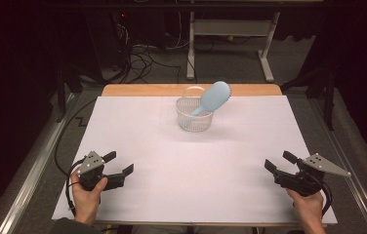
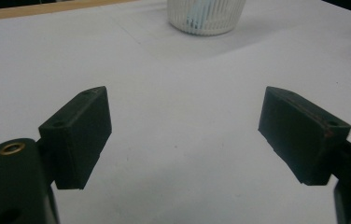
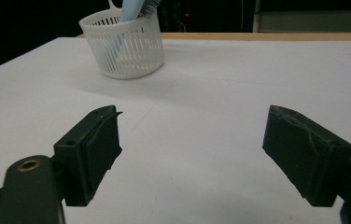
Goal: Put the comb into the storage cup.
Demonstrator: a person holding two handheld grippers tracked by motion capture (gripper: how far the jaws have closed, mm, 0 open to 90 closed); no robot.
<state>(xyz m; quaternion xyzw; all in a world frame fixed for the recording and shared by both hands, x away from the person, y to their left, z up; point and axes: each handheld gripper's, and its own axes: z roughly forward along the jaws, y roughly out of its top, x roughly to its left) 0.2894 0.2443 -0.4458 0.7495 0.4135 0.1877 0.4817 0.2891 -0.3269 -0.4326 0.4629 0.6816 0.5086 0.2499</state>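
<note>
You are holding the left gripper and the right gripper low over the white tabletop, fingers spread apart and gripping nothing. The basket is sitting well ahead of both sets of fingers, with the blue brush leaning inside it.

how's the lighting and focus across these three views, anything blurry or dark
High view: white table cover evenly lit, surroundings dark, blue hairbrush sharp. Left gripper view: dim, jaws soft, white basket cut off at the top edge. Right gripper view: brighter, basket fairly crisp, near jaws slightly soft.
</note>
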